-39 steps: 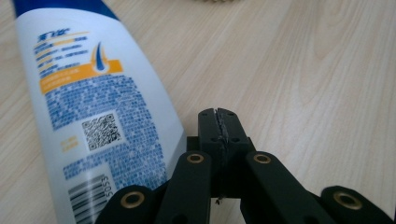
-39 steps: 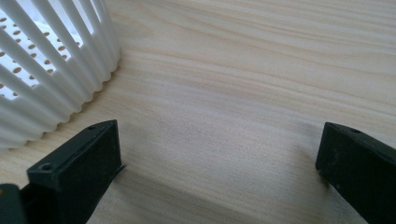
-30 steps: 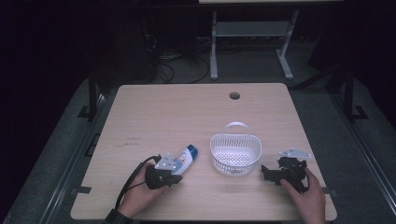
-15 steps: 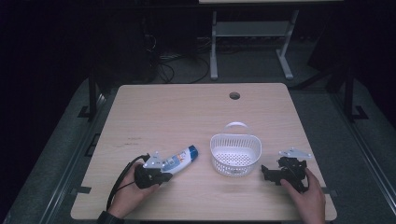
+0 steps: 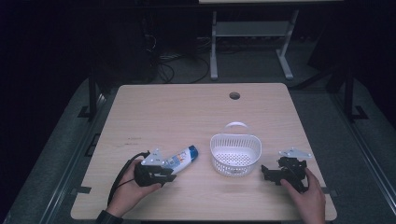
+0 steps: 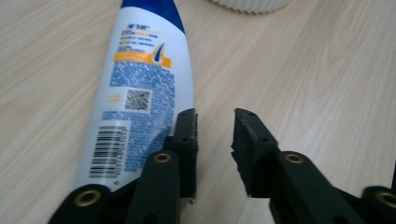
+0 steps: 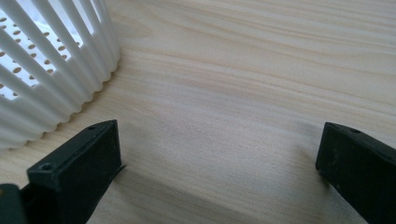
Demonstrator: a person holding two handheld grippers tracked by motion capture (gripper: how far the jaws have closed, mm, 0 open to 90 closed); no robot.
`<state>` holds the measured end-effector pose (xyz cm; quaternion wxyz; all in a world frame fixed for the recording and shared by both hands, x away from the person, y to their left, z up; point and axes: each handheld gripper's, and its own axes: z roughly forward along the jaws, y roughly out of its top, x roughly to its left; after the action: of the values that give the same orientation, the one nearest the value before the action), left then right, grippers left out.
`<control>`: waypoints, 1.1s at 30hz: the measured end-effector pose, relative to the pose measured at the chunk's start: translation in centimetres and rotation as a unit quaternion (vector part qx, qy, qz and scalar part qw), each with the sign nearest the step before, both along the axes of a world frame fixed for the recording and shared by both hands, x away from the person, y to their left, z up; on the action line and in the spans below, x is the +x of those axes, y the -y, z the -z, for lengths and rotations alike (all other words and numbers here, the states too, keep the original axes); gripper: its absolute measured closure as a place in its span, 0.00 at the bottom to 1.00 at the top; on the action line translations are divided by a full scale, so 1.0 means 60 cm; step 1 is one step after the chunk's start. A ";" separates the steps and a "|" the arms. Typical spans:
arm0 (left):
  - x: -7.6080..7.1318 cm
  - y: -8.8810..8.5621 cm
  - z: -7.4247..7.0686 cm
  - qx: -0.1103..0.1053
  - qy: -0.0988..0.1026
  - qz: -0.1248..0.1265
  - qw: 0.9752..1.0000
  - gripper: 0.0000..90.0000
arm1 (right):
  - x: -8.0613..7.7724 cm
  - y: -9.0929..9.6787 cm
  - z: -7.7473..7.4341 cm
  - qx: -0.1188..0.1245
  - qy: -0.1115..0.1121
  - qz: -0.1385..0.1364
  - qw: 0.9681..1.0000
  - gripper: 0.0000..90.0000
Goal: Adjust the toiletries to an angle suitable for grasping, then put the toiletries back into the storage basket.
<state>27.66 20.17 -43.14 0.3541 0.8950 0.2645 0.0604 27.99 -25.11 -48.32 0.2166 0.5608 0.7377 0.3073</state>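
- Because the left tool [image 6: 215, 140] sits with its jaws parted and nothing between them, lying just beside the white plastic shampoo bottle with the blue cap [image 5: 180, 157] rather than around it, a squeeze from here would likely close on air or pinch only the bottle's edge.
- Lying flat on the pale wooden tabletop [image 5: 187, 116], just left of the white slotted plastic basket [image 5: 235, 154], the smooth, rounded bottle could roll or skid away if one jaw pushed it sideways.
- Should it skid toward the basket, the light basket may be shoved along too.
- Right of the basket, the right tool [image 7: 219, 154] is spread wide and empty, one jaw near the ribbed wall; a careless move could knock the basket.
- Compared with a second ago, the left hand [image 5: 128, 191] and its tool have drawn back toward the near edge, away from the basket; the bottle, basket and right hand [image 5: 308, 198] look unmoved.
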 end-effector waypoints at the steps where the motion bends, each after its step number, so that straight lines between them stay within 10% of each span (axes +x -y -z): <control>1: 0.002 0.000 -0.002 0.001 0.000 -0.002 1.000 0.73 | 0.000 0.000 0.000 0.000 0.000 0.000 1.000 0.00; 33: 0.087 0.016 -0.027 0.009 0.015 -0.045 0.999 0.31 | 0.000 0.000 0.000 0.000 0.000 0.000 1.000 0.00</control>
<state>32.91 19.24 -41.49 0.3464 0.8845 0.2988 0.0918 27.99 -25.11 -48.32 0.2167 0.5608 0.7377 0.3071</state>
